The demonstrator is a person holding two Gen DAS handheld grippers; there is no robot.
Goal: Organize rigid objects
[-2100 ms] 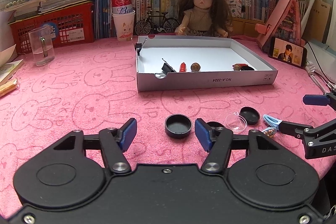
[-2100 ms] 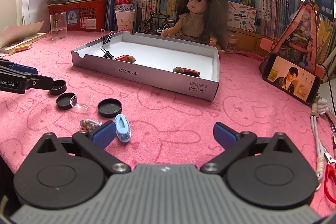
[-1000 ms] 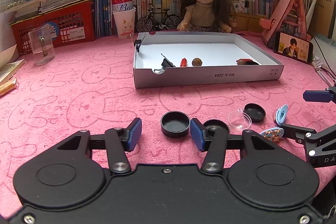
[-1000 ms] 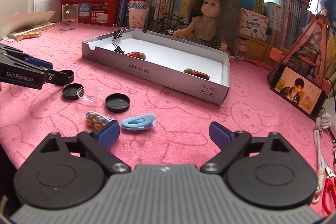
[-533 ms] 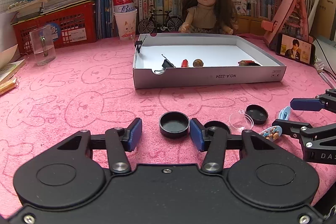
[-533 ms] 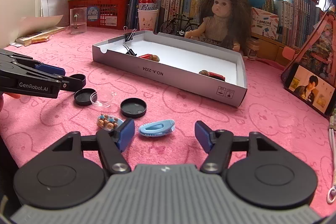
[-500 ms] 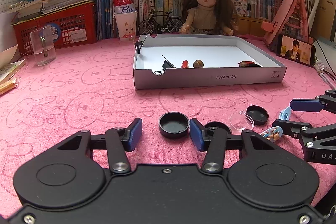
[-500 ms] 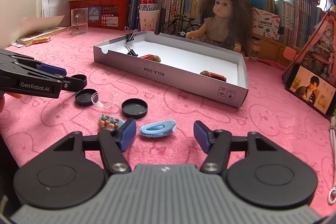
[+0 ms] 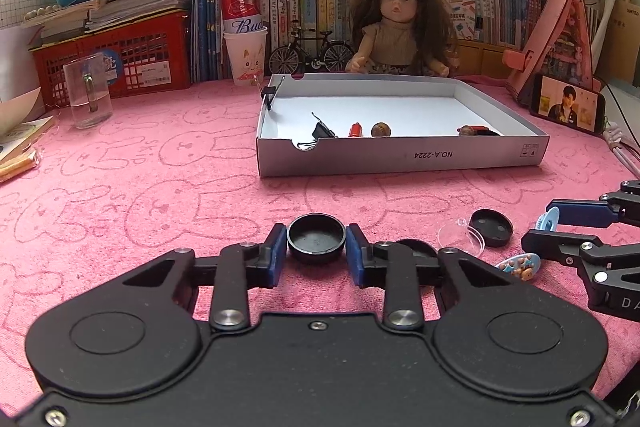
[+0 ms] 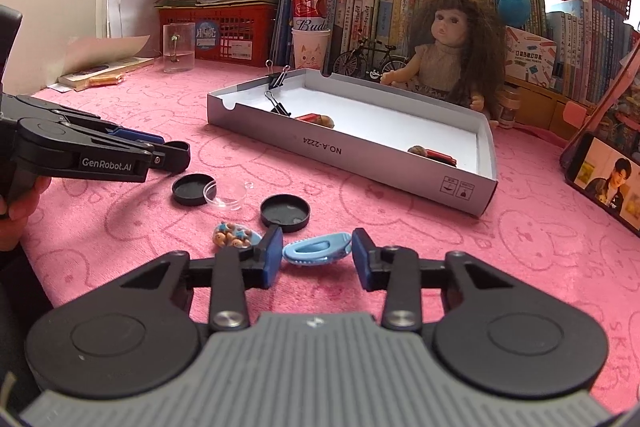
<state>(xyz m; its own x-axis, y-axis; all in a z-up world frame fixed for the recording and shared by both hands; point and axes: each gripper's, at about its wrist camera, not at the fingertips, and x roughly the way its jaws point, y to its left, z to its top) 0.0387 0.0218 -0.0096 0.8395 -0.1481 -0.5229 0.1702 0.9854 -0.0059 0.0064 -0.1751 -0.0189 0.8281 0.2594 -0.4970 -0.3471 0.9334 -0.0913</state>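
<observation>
Left gripper (image 9: 316, 254): blue pads closed in on a shallow round black plastic cap (image 9: 316, 237) that sits open side up on the pink rabbit-print cloth (image 9: 160, 195); both pads touch its rim, so it is gripped. The jaws have just been closing.
Right gripper (image 10: 317, 259): blue pads narrowed around a light-blue oval plastic hair clip (image 10: 318, 247), which lies lengthwise between them on the cloth. The left pad looks to touch the clip's end; at the right pad I cannot tell whether contact is made. The jaws have just been closing.
Loose items on cloth: a second black round cap (image 10: 285, 212) just beyond the blue clip; a third black cap (image 10: 193, 189) further left, with a clear round plastic lid (image 10: 228, 195) overlapping its edge; a small oval charm with bear figures and blue stars (image 10: 235, 235) just beside the right gripper's left finger.
Tray: shallow white cardboard box (image 9: 400, 157) marked NO.A-2224, well beyond the grippers. Inside: a black binder clip (image 9: 322, 131), a small red cylinder (image 9: 355, 130), a brown nut-like ball (image 9: 380, 129), a brown-and-red item near the right wall (image 9: 474, 130). Another black binder clip (image 9: 270, 93) is clamped on the left wall.
Behind tray: long-haired doll in a beige top (image 9: 398, 27), seated against a row of books.
Person: a hand (image 10: 16, 203) at the left edge of the right wrist view, holding the left gripper.
</observation>
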